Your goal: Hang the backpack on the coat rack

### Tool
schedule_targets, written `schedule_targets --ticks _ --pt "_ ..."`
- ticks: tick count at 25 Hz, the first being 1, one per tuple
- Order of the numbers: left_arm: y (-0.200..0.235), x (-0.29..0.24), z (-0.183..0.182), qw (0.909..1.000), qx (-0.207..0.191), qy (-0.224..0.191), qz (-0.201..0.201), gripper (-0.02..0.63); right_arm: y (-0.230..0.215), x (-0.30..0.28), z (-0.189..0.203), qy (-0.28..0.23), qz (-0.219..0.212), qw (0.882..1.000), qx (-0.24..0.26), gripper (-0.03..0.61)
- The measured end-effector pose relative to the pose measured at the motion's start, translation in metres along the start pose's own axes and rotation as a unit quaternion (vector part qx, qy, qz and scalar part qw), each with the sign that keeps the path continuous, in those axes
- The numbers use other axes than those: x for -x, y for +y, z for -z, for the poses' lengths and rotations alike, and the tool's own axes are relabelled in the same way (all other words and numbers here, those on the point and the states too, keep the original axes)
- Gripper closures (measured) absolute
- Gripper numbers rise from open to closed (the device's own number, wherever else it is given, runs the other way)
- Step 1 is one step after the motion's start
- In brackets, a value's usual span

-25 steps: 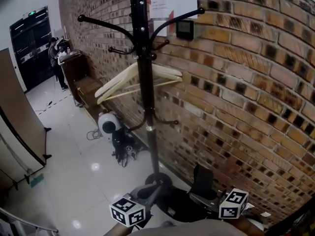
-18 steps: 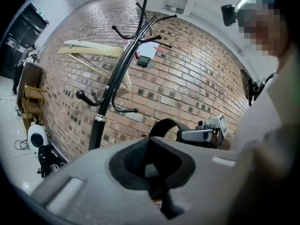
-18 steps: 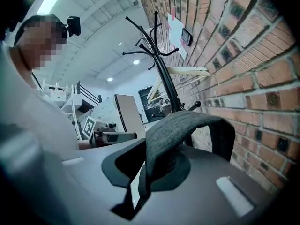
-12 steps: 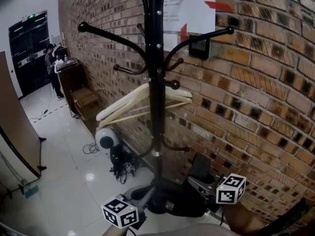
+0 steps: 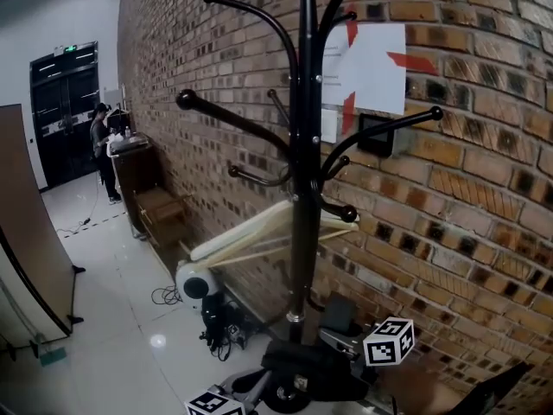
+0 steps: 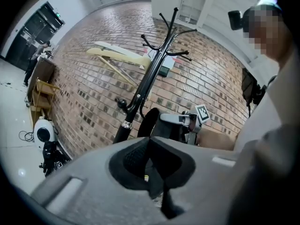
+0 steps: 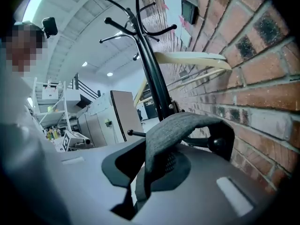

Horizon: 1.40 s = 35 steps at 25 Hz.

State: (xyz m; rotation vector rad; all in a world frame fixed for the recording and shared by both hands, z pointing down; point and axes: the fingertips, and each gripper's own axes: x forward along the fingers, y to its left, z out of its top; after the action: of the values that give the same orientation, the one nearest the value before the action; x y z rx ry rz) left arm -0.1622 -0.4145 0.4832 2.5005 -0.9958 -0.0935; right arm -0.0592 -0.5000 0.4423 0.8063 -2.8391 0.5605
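Observation:
The black coat rack (image 5: 302,188) stands against the brick wall, its curved hooks spreading above my hands. A pale wooden hanger (image 5: 259,236) hangs from a lower hook. The dark backpack (image 5: 307,368) sits low between both grippers, close to the pole. My right gripper (image 7: 140,186) is shut on the backpack's grey woven handle strap (image 7: 187,125), which arches up toward the pole (image 7: 152,78). My left gripper (image 6: 157,182) has its jaws together with a dark strap in the seam. From there the strap loop (image 6: 149,121) and the right gripper (image 6: 185,122) show beside the pole (image 6: 143,86).
A white round device (image 5: 194,282) and a tangle of cables lie on the floor by the wall. A brown panel (image 5: 26,258) stands at left. A person (image 5: 102,141) stands far back by a cabinet. Paper (image 5: 371,63) and a small black box (image 5: 376,137) hang on the bricks.
Both grippers and the backpack have moved closer to the rack's pole and a little up. The left gripper's marker cube has slid to the picture's bottom edge.

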Motion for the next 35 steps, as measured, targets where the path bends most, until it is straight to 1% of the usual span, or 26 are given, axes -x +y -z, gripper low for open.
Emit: schedule_targets --ticks 3,7,13,16,20,25,27,29,30,31,32,33,35 --pt "0.009 0.006 0.002 0.9999 0.01 -0.004 -0.012 0.614 -0.009 -0.014 0.014 0.015 0.004 1.0 -0.005 0.551" --pt "0.015 0.01 0.006 0.9997 0.01 0.001 -0.021 0.614 -0.02 -0.025 0.041 0.028 0.008 0.999 -0.029 0.551" --pt "0.022 0.014 0.014 0.9991 0.019 0.004 -0.037 0.614 -0.042 -0.04 0.1 0.074 0.037 0.995 -0.064 0.551" --pt "0.02 0.014 0.02 0.9989 0.024 0.012 -0.04 0.614 -0.05 -0.044 0.111 0.061 0.042 0.993 -0.096 0.551" --pt "0.019 0.015 0.026 0.9985 0.028 0.013 -0.045 0.614 -0.062 -0.046 0.118 0.066 0.05 0.993 -0.088 0.551" --pt "0.013 0.017 0.033 0.9982 0.028 0.021 -0.048 0.614 -0.068 -0.043 0.131 0.096 0.082 0.991 -0.039 0.549" --pt "0.011 0.017 0.034 0.9983 0.025 0.021 -0.048 0.614 -0.069 -0.044 0.129 0.097 0.082 0.991 -0.039 0.545" --pt "0.007 0.015 0.032 0.9985 0.022 0.02 -0.045 0.614 -0.069 -0.044 0.119 0.087 0.074 0.992 -0.05 0.519" --pt "0.005 0.014 0.032 0.9987 0.02 0.02 -0.043 0.614 -0.07 -0.042 0.112 0.077 0.074 0.993 -0.056 0.492" --pt "0.002 0.013 0.031 0.9988 0.018 0.021 -0.039 0.614 -0.073 -0.038 0.104 0.067 0.081 0.993 -0.059 0.445" --pt "-0.002 0.011 0.032 0.999 0.016 0.022 -0.035 0.614 -0.077 -0.033 0.096 0.06 0.093 0.992 -0.056 0.368" --pt "-0.006 0.009 0.032 0.9991 0.015 0.023 -0.031 0.614 -0.08 -0.026 0.089 0.054 0.105 0.992 -0.049 0.331" --pt "-0.015 0.004 0.033 0.9992 0.013 0.027 -0.025 0.614 -0.08 -0.009 0.077 0.044 0.115 0.992 -0.034 0.331"
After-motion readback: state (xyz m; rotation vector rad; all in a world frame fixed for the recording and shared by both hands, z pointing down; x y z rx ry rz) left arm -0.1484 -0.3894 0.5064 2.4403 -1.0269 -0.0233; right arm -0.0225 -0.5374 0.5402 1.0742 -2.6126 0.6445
